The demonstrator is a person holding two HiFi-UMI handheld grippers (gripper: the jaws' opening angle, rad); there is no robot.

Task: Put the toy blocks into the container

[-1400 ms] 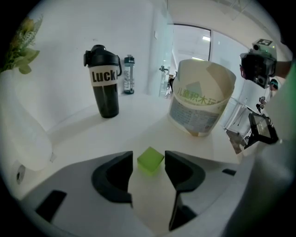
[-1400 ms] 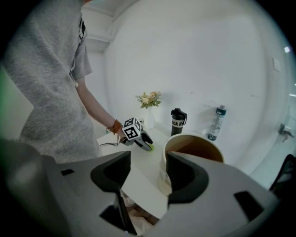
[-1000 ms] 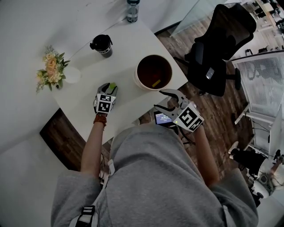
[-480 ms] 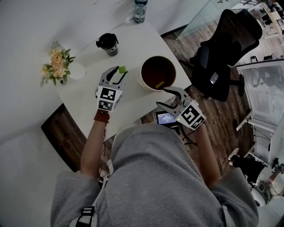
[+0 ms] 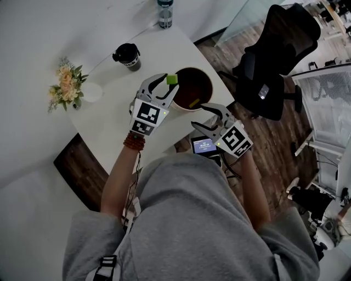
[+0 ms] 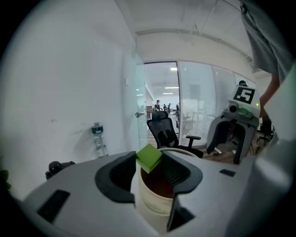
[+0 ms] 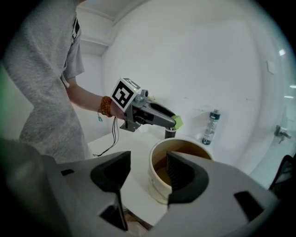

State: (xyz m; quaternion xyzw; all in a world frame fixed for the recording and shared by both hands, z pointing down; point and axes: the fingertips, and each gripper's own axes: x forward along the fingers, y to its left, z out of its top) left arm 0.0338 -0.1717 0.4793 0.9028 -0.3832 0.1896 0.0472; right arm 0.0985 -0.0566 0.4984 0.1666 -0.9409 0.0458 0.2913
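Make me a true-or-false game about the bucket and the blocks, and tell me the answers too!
1. The left hand-held gripper is holding a green block. True.
2. The bucket has nothing in it. False: a yellow block lies inside.
3. The right hand-held gripper holds a block too. False: its jaws are apart and grip nothing.
4. Flowers stand on the table. True.

Container on table; cup behind-left; flowers far left; bottle behind.
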